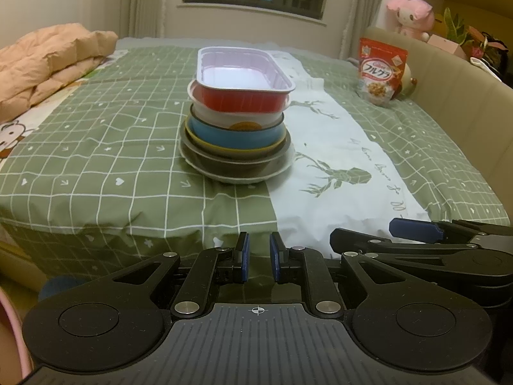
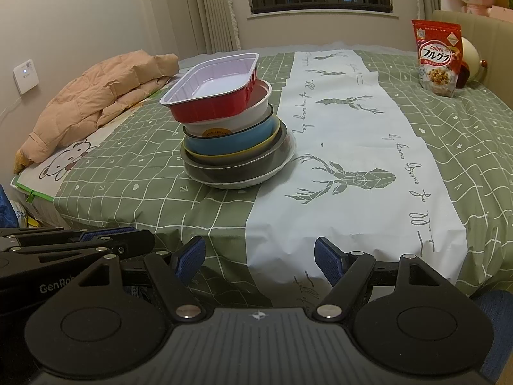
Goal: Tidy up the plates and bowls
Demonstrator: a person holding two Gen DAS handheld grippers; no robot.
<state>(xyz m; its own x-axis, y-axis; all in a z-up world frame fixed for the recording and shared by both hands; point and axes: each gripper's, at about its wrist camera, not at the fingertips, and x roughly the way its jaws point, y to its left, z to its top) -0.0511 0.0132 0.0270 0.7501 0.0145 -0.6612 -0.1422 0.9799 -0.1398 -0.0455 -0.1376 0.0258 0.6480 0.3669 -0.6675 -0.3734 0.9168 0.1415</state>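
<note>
A stack of dishes stands in the middle of the bed. On top lies a red rectangular tray (image 1: 243, 73) (image 2: 211, 80) with a white inside. Under it come a white bowl (image 1: 224, 118) (image 2: 256, 109), a blue bowl (image 1: 234, 136) (image 2: 224, 142), a yellow-rimmed dish (image 1: 224, 152), a dark grey metal bowl (image 1: 237, 166) (image 2: 240, 168) and a white plate (image 1: 285, 168) (image 2: 256, 181) at the bottom. My left gripper (image 1: 259, 256) hangs before the bed's near edge, shut on nothing. My right gripper (image 2: 259, 256) is beside it, open and empty. Both are well short of the stack.
The green checked bed cover (image 1: 96, 147) (image 2: 449, 147) has a white deer-print stripe. A folded peach quilt (image 1: 48, 67) (image 2: 96, 102) lies at the far left. A red cereal bag (image 1: 381, 70) (image 2: 437, 57) stands at the far right by the beige headboard, with a pink plush (image 1: 410, 12) above.
</note>
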